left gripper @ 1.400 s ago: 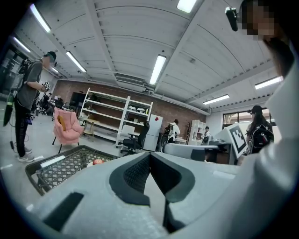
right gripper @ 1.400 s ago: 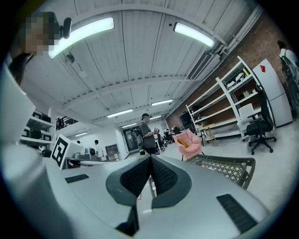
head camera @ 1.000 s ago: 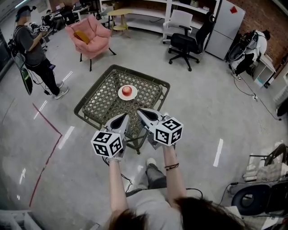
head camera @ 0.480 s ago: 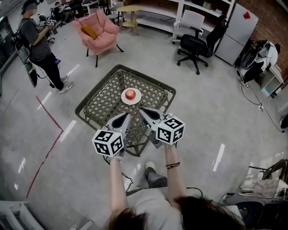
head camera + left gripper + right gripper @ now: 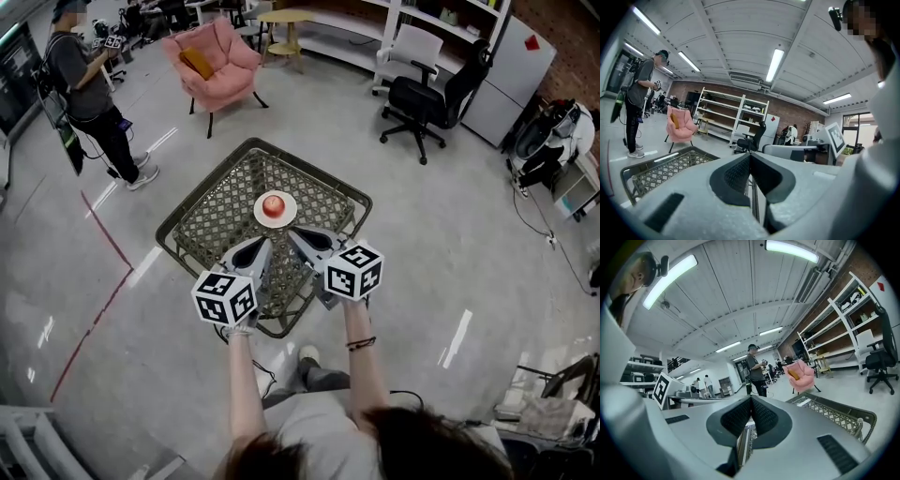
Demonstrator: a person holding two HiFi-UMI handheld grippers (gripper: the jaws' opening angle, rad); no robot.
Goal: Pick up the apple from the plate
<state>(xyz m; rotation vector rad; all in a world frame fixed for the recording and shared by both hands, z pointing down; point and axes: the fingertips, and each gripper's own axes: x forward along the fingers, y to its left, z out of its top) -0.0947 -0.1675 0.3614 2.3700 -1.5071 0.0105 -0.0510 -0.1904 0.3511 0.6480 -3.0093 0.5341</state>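
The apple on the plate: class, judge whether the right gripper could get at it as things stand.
Probably yes: nothing stands between the right gripper and the apple, though its shut fingers must open first.

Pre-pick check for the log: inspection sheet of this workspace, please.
Surface: lattice-top table, standing on the floor.
Job's things: red apple on white plate, mid-table.
Clutter: nothing seen on the table.
Grippers: left gripper and right gripper both shut, empty, over the table's near edge, short of the plate.
Cables: cable trailing on the floor, far right.
Surroundings: pink armchair, black office chair, standing person at left.
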